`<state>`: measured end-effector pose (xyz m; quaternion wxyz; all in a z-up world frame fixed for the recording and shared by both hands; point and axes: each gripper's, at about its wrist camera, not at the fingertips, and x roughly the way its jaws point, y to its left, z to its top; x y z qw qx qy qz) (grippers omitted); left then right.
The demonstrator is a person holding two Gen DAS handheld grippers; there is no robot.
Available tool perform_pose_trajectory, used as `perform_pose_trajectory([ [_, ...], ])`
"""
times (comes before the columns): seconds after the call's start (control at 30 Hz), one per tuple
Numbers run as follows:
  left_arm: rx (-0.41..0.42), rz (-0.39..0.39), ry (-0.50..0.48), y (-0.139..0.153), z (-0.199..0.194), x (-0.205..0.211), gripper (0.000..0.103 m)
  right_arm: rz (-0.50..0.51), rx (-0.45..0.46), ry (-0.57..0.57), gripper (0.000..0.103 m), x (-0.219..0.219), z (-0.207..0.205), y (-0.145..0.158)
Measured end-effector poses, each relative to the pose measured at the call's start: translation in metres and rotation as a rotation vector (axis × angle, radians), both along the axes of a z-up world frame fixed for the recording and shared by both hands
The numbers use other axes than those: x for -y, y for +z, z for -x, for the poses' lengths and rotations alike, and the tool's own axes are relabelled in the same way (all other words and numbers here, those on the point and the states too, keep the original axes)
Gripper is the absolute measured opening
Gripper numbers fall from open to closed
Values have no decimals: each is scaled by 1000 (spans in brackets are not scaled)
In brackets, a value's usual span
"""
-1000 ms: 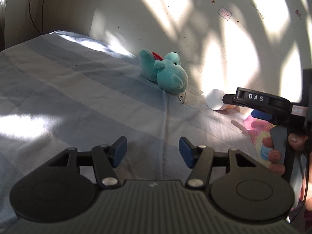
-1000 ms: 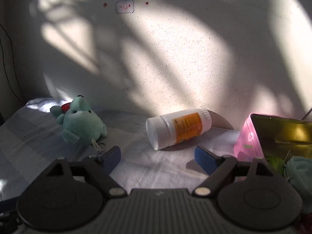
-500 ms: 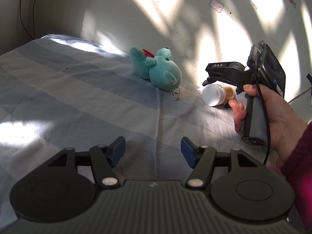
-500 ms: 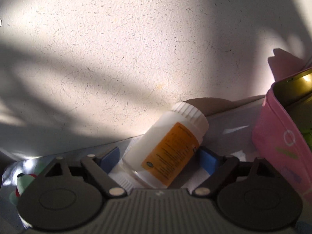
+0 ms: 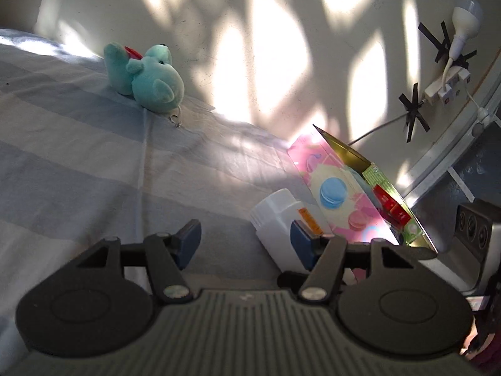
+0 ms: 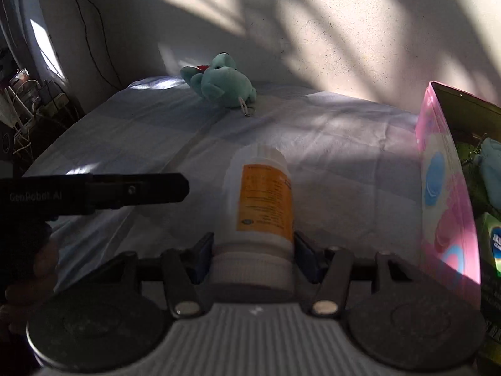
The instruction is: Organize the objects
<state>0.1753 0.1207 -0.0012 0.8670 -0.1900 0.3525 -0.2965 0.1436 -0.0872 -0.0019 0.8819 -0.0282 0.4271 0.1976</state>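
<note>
Sunlight and leaf shadows fall on the wall behind our striped blue bedsheet (image 5: 94, 144). Far left by the wall lies the teal plush toy (image 5: 147, 76), alone. Our left gripper (image 5: 245, 241) hangs open and empty. Our right gripper (image 6: 253, 252) is closing on the white pill bottle (image 6: 261, 206); its pads sit at the cap end, and the bottle's long side points straight away from us. Just right of it stands the open pink box (image 6: 444, 188), so the right hand is nearer.

A bed with a blue-and-white striped sheet (image 5: 78, 163) fills the left and centre of the frame. A teal plush toy (image 5: 147, 78) lies upper left by the wall; a pink box (image 5: 341, 194) stands lower right.
</note>
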Motion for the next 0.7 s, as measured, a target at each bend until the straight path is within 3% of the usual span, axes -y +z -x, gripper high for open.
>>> perform_pose_trajectory([
  [0.1,9,-23,-127,0,15,30,66,104,97,54,54,13,67,-3],
  [0.17,27,-47,-193,4,29,51,66,113,136,44,56,29,100,-3],
  [0.27,91,-116,-211,11,45,73,74,87,163,18,58,46,124,-4],
  [0.33,104,-121,-198,13,47,79,79,82,189,-6,64,55,134,-7],
  [0.47,10,-35,-199,13,42,86,79,31,209,-49,71,68,144,-9],
  [0.6,-20,-78,-170,13,62,103,79,26,249,-49,71,73,154,-11],
  [0.7,-86,-30,-139,12,75,103,79,12,256,-50,71,75,153,-9],
])
